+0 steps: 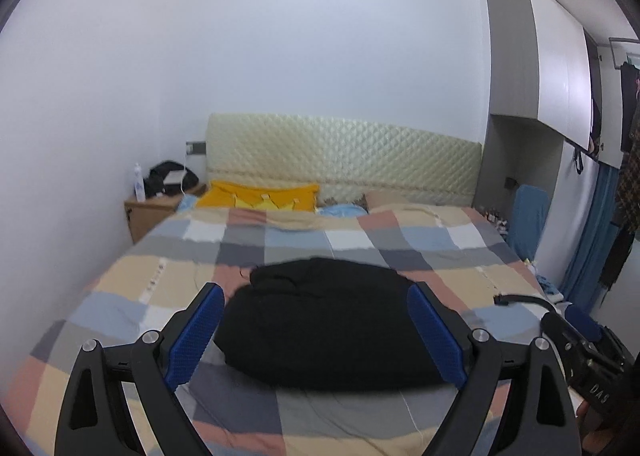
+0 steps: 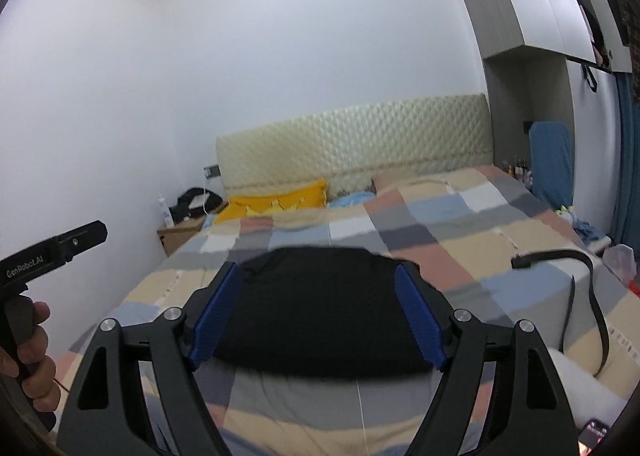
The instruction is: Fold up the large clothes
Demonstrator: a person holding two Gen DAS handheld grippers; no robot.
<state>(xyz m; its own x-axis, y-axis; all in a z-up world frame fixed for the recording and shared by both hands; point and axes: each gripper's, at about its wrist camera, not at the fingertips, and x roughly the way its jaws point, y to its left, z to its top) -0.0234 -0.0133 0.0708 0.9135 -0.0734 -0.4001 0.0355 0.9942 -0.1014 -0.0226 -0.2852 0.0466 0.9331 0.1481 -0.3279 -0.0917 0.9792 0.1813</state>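
The black garment (image 1: 320, 324) lies bunched dead ahead of both my grippers, left (image 1: 316, 336) and right (image 2: 318, 312), jaws wide apart, empty, equally near it.

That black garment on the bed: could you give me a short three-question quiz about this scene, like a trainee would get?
1. True or false: the black garment lies in a bundle on the checked bedspread.
2. Multiple choice: what colour is the pillow by the headboard? A) red B) yellow C) green
3. Fill in: both the left gripper and the right gripper have their jaws ____.

Key
1. True; it sits bunched, touched by neither gripper.
2. B; the yellow pillow lies at the head of the bed.
3. Open; each blue-padded pair stands wide apart, holding nothing.
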